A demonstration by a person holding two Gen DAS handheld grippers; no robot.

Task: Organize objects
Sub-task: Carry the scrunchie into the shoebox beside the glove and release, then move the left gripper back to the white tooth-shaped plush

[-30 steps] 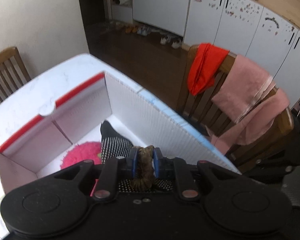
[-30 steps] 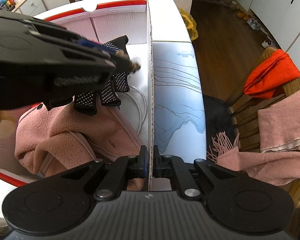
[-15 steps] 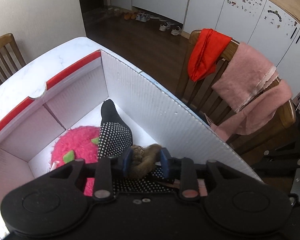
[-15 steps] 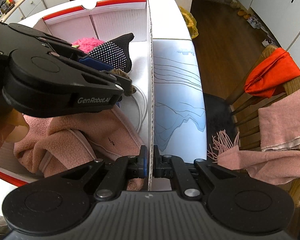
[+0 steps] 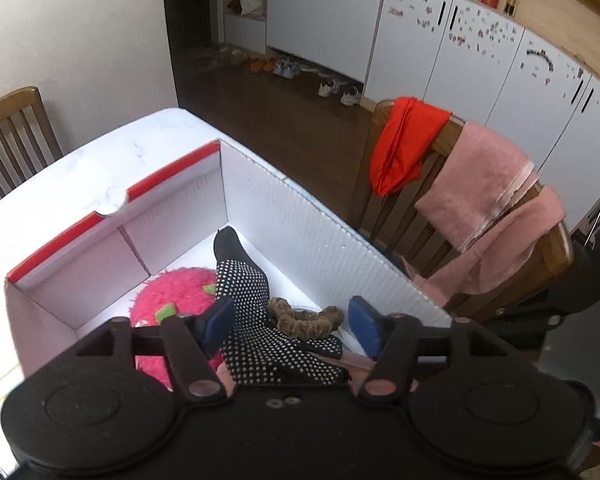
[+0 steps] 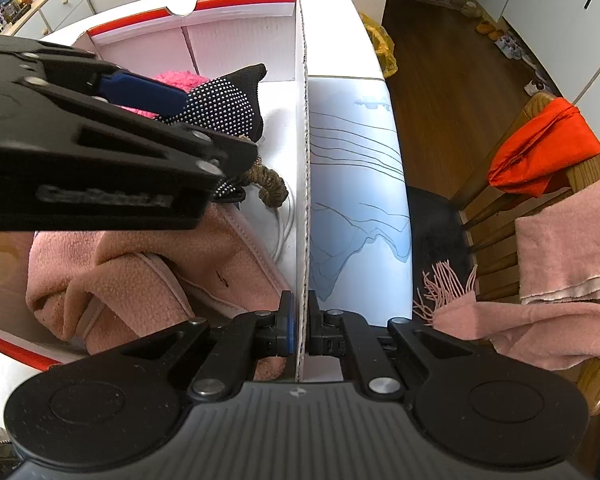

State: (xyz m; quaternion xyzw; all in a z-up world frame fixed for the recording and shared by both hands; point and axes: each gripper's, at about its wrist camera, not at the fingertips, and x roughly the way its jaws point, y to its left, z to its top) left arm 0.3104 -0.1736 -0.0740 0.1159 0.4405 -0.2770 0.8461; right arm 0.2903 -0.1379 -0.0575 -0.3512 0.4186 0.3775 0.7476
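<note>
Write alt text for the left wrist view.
The left gripper, its jaws opening, hangs over a brown scrunchie lying free on a black dotted glove inside a white box. A pink fluffy item lies beside the glove; a chair draped with cloths stands behind.

box (image 5: 308,220) white, red rim | glove (image 5: 256,312) black, white dots | scrunchie (image 5: 304,322) brown

Place: home, dining area beside a kitchen
Evidence: white cabinets (image 5: 440,48), shoes (image 5: 336,90) on wooden floor, wooden chair (image 5: 440,216) draped with clothes, marble-topped table (image 5: 112,160)
</note>
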